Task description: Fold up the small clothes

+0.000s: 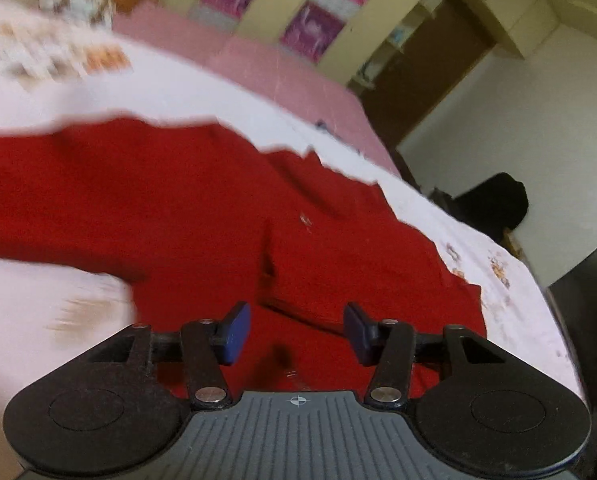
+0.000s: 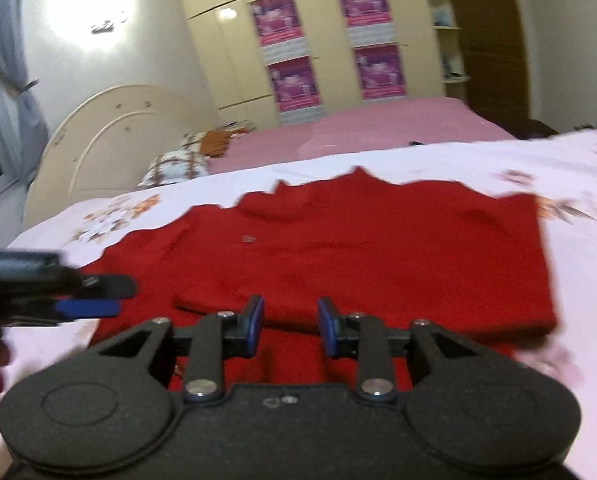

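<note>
Bed sheet (image 2: 458, 168): flat work surface under both grippers.
Red garment (image 2: 338, 248): spread ahead of both, one fold laid, probably for squaring.
Left gripper (image 1: 297, 332): jaws parted, empty above cloth.
Right gripper (image 2: 290, 326): released, nothing pinched.

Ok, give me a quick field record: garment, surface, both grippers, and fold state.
garment: red top, lying spread out, near edge folded over
surface: white floral sheet on a bed
left gripper: jaws apart, nothing between the pads, over the top
right gripper: jaws apart, nothing gripped, over the near edge
background: pink bed, wardrobe with posters
image: motion blur in both views
</note>
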